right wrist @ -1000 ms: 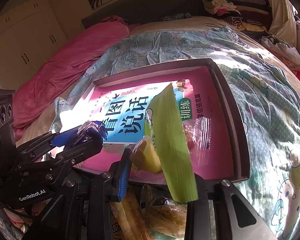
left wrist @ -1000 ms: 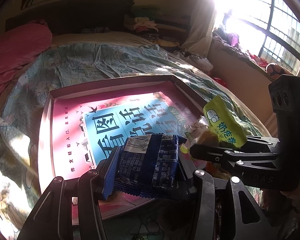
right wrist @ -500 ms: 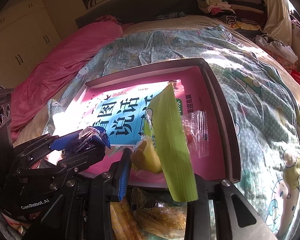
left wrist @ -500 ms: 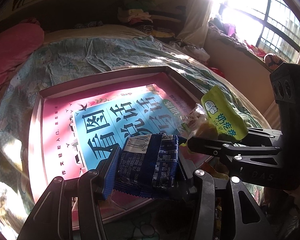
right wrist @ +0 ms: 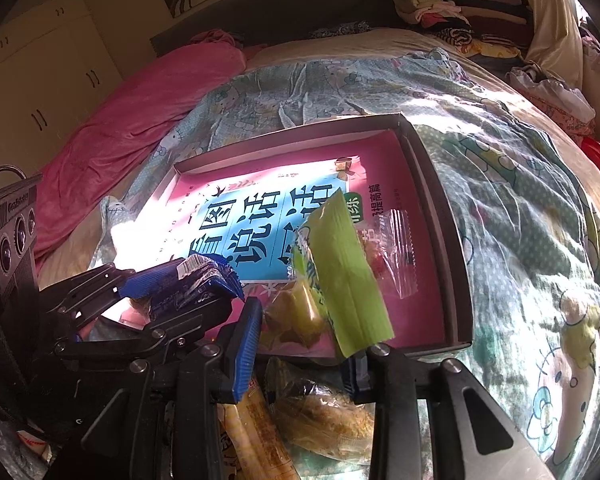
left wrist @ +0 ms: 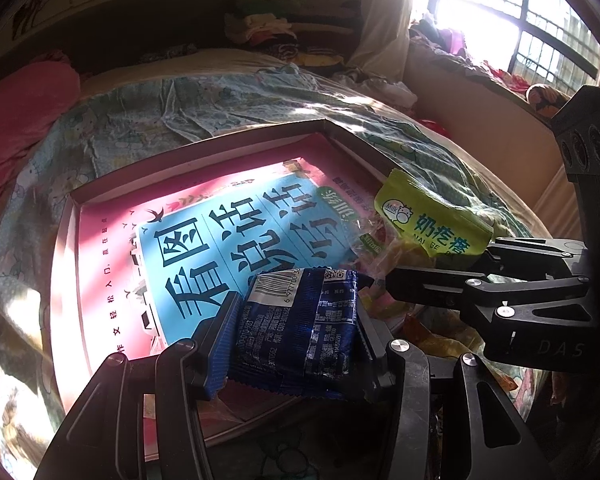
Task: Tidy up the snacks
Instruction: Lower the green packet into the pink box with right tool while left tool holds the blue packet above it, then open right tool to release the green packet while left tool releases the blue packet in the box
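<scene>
Your left gripper point(left wrist: 296, 336) is closed on a dark blue foil snack packet point(left wrist: 300, 320); your right gripper point(right wrist: 304, 340) clamps a lime-green pouch point(right wrist: 342, 276) standing on end, with a clear yellow-candy bag point(right wrist: 292, 316) beside it. Just ahead and below both lies the shallow dark-rimmed tray point(right wrist: 440, 200) with its pink-and-blue printed liner, long side across you, resting on the patterned bedspread point(right wrist: 520, 220) in a sunlit bedroom.
</scene>
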### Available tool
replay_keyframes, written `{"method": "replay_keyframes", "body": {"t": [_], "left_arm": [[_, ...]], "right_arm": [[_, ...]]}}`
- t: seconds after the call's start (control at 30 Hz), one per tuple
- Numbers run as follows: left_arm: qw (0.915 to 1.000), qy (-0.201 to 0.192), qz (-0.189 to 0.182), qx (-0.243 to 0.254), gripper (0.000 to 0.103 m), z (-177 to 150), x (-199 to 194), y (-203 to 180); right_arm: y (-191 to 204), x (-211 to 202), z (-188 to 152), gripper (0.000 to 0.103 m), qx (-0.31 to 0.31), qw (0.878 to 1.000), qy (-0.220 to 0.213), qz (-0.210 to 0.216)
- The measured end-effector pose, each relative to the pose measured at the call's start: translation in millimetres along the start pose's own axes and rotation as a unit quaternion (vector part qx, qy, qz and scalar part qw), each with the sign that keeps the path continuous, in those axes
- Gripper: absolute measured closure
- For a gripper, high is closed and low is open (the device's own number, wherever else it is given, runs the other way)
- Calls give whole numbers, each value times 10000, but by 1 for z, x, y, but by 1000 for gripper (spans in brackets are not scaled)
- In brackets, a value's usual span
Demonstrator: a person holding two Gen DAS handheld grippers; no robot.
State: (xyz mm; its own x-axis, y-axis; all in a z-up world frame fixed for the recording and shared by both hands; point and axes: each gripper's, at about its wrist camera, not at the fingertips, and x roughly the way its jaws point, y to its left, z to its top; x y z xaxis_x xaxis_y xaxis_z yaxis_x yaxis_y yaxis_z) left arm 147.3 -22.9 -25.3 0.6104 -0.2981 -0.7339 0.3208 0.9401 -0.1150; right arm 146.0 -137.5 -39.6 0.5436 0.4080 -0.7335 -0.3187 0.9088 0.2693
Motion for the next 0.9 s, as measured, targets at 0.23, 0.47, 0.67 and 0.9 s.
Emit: {"method": "replay_keyframes", "body": {"t": [0.23, 0.47, 0.67, 0.9], "left_arm": [[9999, 17, 87, -75, 49, 1, 3, 5], [9995, 130, 94, -287, 49, 0, 8, 14], [9989, 147, 91, -428, 49, 0, 6, 21], [9985, 100, 118, -517, 49, 0, -3, 26]], "right_arm": [[-4, -8, -1, 67, 65, 9999, -57, -64], [-8, -13, -2, 65, 130, 9998, -107, -132], [-11, -15, -2, 65, 161, 9996, -131, -187], [-14, -19, -2, 64, 185, 9994, -147, -234]]}}
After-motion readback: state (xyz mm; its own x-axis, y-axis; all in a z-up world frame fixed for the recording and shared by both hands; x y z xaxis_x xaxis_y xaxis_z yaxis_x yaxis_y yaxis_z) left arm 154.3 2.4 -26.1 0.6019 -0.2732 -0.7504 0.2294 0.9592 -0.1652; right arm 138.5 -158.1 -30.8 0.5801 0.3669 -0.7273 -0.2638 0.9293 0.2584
